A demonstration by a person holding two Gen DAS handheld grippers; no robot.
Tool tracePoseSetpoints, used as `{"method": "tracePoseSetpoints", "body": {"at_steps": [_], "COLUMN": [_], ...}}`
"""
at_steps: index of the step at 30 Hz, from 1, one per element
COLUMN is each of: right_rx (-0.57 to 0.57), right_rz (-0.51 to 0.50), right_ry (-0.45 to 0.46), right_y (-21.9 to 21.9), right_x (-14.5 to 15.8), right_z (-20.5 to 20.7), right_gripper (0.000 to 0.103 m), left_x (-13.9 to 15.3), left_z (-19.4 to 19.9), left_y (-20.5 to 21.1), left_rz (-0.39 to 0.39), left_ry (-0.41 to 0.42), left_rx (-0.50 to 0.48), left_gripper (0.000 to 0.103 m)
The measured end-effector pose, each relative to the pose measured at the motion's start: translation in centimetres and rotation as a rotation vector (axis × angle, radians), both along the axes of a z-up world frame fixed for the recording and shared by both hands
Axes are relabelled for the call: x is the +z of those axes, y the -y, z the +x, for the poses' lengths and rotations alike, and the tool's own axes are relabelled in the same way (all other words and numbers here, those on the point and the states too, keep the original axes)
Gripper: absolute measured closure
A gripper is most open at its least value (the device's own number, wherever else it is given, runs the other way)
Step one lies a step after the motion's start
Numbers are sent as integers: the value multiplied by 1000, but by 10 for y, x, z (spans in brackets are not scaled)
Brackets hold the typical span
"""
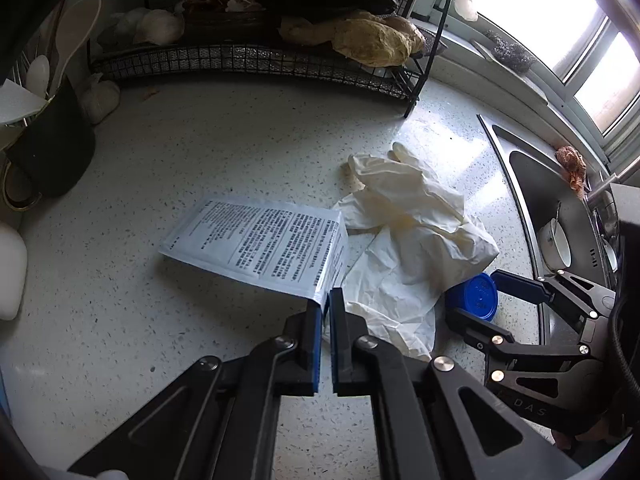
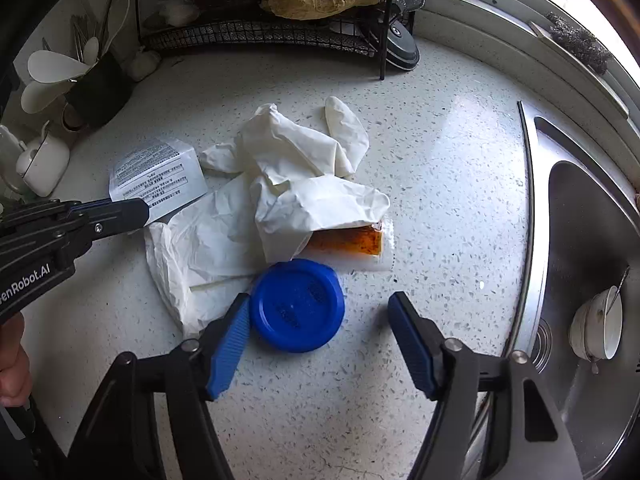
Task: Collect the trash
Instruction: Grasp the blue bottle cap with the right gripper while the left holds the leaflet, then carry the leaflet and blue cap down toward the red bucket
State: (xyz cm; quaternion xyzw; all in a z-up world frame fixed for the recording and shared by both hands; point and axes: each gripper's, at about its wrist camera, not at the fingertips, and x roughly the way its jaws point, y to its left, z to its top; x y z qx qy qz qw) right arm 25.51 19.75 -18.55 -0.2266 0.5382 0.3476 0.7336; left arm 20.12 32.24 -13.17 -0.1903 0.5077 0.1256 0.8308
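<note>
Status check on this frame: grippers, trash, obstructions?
Left gripper shut on printed leaflet. Right gripper open around blue lid. Crumpled gloves beside it.

A home kitchen, plainly. A white speckled stone countertop (image 2: pixel 460 160) fills the middle of the frame, and at the right edge a stainless steel sink (image 2: pixel 580 240) is sunk into it with a white china cup and spoon (image 2: pixel 598 328) lying inside. Upper centre, a black wire rack (image 2: pixel 256 36) holds bagged food; upper left, a dark holder of white spoons and ladles (image 2: pixel 96 84). A bright window (image 1: pixel 580 40) runs along the upper right.
</note>
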Motion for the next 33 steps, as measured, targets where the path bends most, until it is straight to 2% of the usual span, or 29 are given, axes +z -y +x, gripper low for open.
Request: {"method": "tracePoseSetpoints", "body": {"at_steps": [1, 2, 8, 19, 25, 33], "right_rx": [4, 8, 15, -3, -51, -113], "right_rz": [-3, -9, 19, 127, 168, 184], "right_ry": [7, 17, 36, 61, 53, 66], "right_y": [-1, -1, 16, 59, 93, 144], "right_x": [0, 1, 11, 60, 74, 77], "right_z": [-1, -1, -6, -9, -17, -27], "right_gripper": [55, 59, 60, 60, 60, 60], "left_x": [1, 2, 15, 57, 68, 69], "left_z": [-1, -2, -11, -29, -31, -38], "left_y": [1, 2, 21, 67, 108, 176], "left_rz": [2, 9, 40, 86, 106, 122], "left_ry": [-1, -4, 6, 95, 101, 98], "left_rx": [3, 5, -7, -46, -114, -189], "left_gripper": [100, 100, 100, 100, 100, 100]}}
